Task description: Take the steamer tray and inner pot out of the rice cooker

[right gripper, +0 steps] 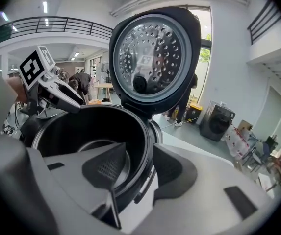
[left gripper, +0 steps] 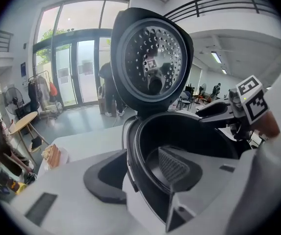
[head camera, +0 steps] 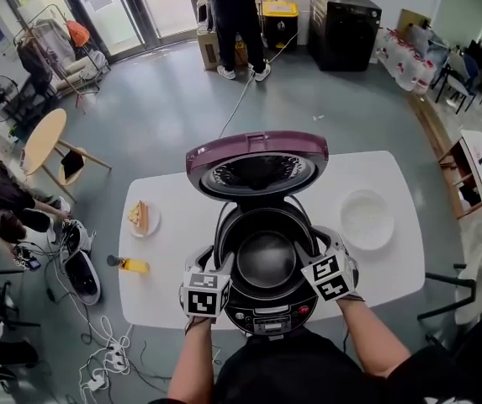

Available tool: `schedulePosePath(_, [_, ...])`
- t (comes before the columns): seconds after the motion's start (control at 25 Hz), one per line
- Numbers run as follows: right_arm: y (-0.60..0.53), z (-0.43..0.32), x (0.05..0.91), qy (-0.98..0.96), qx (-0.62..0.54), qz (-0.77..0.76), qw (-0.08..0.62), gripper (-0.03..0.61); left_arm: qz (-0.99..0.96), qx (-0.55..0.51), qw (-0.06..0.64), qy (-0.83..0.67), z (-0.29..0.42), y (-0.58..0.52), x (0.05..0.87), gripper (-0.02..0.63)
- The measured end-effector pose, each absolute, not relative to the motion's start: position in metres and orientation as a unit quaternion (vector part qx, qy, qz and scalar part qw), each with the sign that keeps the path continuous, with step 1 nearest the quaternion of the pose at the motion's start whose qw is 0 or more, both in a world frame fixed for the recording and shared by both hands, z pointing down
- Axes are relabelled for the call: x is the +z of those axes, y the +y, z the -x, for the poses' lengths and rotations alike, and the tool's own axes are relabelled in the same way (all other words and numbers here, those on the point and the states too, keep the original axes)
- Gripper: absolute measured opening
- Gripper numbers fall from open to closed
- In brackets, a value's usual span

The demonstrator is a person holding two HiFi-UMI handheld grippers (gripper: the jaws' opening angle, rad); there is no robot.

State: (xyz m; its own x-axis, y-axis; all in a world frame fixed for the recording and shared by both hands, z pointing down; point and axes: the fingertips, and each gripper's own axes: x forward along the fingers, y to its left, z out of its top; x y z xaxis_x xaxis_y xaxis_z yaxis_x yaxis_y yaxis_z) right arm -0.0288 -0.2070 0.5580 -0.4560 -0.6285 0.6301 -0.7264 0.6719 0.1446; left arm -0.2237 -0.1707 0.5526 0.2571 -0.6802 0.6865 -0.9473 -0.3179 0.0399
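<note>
On white table (head camera: 166, 255), open rice cooker (head camera: 262, 225), white dish (head camera: 367, 219); grey floor (head camera: 165, 99) around.

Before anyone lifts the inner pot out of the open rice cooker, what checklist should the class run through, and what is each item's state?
1. Lid fully raised, clear of the lift path: ok.
2. Nothing sitting over the inner pot: ok; its bare bottom shows.
3. Left gripper astride the pot's rim, one jaw inside, one outside: ok.
4. Right gripper astride the opposite rim: ok.
5. Pads pressing on the rim: left not ok, a gap shows; right cannot tell.
6. Bare table to the right for setting the pot down: ok.
</note>
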Motion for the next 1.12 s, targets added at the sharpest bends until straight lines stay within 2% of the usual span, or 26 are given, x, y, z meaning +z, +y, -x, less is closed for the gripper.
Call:
schedulePosePath(0.64, [-0.217, 0.033, 0.566, -0.834, 0.06, -0.404, 0.37, 0.171, -0.749, 0.352, 0.161, -0.537, 0.222, -0.177, 0.555, 0.098])
schedulePosePath(0.76, [-0.219, 0.031, 0.566, -0.828, 0.057, -0.418, 0.371, 0.141, -0.748, 0.351, 0.156, -0.541, 0.224, -0.177, 0.554, 0.087])
schedulePosePath(0.84, [-0.221, 0.028, 0.566, -0.823, 0.056, -0.426, 0.373, 0.09, -0.746, 0.35, 0.154, -0.545, 0.223, -0.178, 0.553, 0.08])
schedulePosePath(1.12, [-0.222, 0.027, 0.565, -0.82, 0.072, -0.431, 0.369, 0.071, -0.747, 0.328, 0.176, -0.551, 0.226, -0.179, 0.555, 0.06])
